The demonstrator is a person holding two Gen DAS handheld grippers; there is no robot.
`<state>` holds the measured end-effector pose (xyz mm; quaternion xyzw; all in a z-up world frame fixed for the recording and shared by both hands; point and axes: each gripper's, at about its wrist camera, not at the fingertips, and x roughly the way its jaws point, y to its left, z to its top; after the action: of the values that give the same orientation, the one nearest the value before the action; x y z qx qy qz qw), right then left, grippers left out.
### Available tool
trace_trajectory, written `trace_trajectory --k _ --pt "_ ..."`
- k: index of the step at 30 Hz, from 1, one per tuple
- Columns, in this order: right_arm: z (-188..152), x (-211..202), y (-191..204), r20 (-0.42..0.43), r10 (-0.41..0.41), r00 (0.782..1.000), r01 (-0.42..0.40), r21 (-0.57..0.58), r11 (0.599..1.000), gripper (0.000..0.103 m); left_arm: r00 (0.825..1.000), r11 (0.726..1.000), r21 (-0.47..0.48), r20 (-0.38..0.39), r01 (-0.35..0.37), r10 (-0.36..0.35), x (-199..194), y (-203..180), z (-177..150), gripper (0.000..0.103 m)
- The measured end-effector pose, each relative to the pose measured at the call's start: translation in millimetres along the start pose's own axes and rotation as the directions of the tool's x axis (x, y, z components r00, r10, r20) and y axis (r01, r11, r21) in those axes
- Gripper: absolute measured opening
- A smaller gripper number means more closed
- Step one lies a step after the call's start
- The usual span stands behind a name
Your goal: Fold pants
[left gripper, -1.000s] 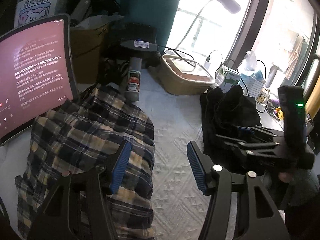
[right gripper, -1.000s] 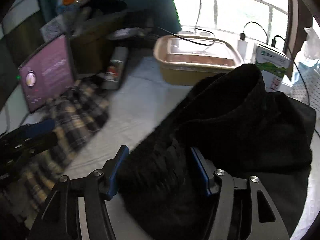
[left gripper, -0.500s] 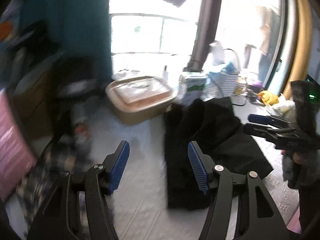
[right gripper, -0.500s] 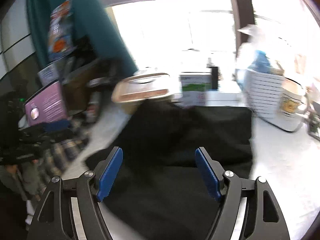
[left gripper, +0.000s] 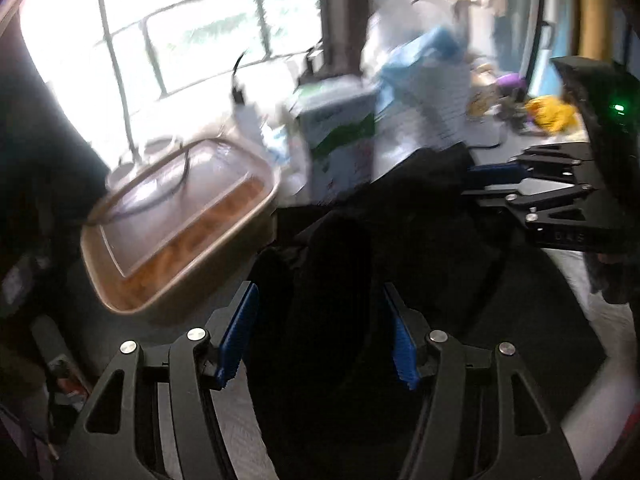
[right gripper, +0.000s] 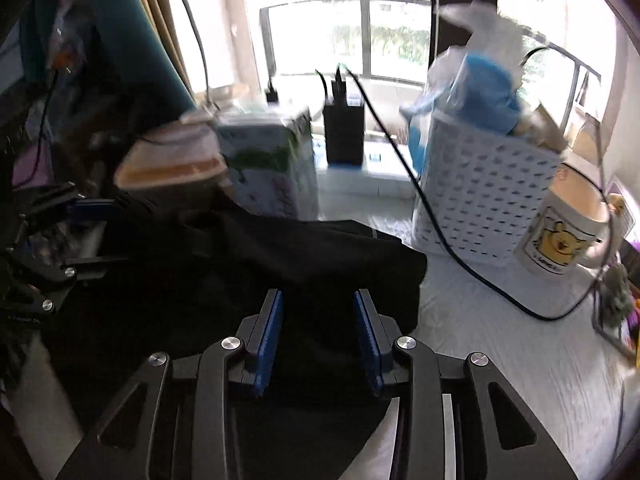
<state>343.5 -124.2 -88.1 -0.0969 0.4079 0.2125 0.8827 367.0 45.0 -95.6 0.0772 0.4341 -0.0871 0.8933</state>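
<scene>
While the black pants [right gripper: 248, 280] lay in a rumpled heap on the white-covered bench [right gripper: 500, 360], both grippers stood over them with their blue pads apart. The left gripper [left gripper: 320, 328] was spread wide, a raised fold of the pants between its fingers, though neither pad looked pressed against the cloth. The right gripper [right gripper: 318, 332] was narrower but still parted, dark fabric in the gap; whether its pads touched the cloth I could not tell. Just beyond the pants on the window side sat a tan lidded container [left gripper: 180, 224], blurred, and beside it a white and green carton [left gripper: 340, 148]. To the right of the pants stood a white perforated basket [right gripper: 480, 200] stuffed with blue and clear plastic, and next to that a cream mug [right gripper: 560, 232] with a yellow bear on it. A black cable [right gripper: 440, 240] ran down across the basket's front and curved over the bench cover.
</scene>
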Motion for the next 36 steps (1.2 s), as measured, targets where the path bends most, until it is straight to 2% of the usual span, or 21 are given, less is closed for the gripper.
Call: trace_trajectory --k 2,6,9,12,14,17,21,22,24,25,26,28,31,34,36 --pt "5 18 -7 -0.008 -0.036 0.999 0.036 0.002 0.999 0.038 0.999 0.997 -0.071 -0.035 -0.025 0.023 14 16 -2 0.061" --pt "16 31 -18 0.019 -0.049 0.999 0.049 0.033 0.998 0.038 0.999 0.98 -0.194 -0.049 -0.033 0.024 20 45 -10 0.063" --pt "23 30 -23 0.056 -0.109 0.992 0.107 0.026 0.994 0.038 0.999 0.976 -0.213 -0.043 -0.04 0.031 17 48 -18 0.064" --pt "26 23 -41 0.064 -0.177 0.982 0.171 0.088 0.981 0.038 0.998 0.973 -0.224 -0.042 -0.061 0.052 10 47 -25 0.064" --pt "23 10 -51 0.064 -0.158 0.985 0.149 0.134 0.98 0.038 0.998 0.971 -0.233 -0.038 -0.057 0.05 3 49 -29 0.064" --pt "12 -17 -47 0.075 -0.138 0.988 0.128 0.122 0.984 0.038 1.0 0.972 -0.235 -0.013 -0.026 0.024 -14 51 -36 0.065" --pt "-14 -53 -35 0.076 -0.103 0.992 0.093 0.125 0.988 0.039 0.999 0.964 -0.267 0.048 -0.007 0.021 -46 61 -46 0.075" --pt "-22 -60 -29 0.078 -0.095 0.992 0.085 0.129 0.988 0.042 0.998 0.962 -0.273 0.062 -0.001 0.019 -52 61 -48 0.076" --pt "-38 -73 -18 0.079 -0.07 0.994 0.059 0.137 0.989 0.061 0.996 0.96 -0.28 0.089 0.014 0.011 -67 61 -53 0.077" --pt "-45 -80 -12 0.085 -0.059 0.995 0.047 0.139 0.989 0.074 0.995 0.961 -0.276 0.101 0.03 -0.002 -76 57 -60 0.078" --pt "-53 -85 -6 0.088 -0.053 0.995 0.04 0.142 0.989 0.079 0.994 0.962 -0.271 0.105 0.04 -0.012 -74 55 -56 0.078" --pt "-63 -90 8 0.086 -0.032 0.996 0.02 0.134 0.991 0.079 0.993 0.967 -0.244 0.105 0.071 -0.046 -79 41 -66 0.078" --pt "-69 -75 38 0.056 -0.027 0.998 0.022 0.086 0.996 0.079 0.993 0.973 -0.21 0.083 0.097 -0.081 -77 20 -79 0.078" --pt "-79 -65 56 0.019 -0.032 0.999 0.031 0.066 0.997 0.079 0.998 0.978 -0.197 0.032 0.067 -0.062 -67 8 -93 0.078" --pt "-90 -63 67 0.003 -0.063 0.998 0.063 0.042 0.997 0.079 0.998 0.974 -0.216 0.003 0.064 -0.065 -63 9 -105 0.078"
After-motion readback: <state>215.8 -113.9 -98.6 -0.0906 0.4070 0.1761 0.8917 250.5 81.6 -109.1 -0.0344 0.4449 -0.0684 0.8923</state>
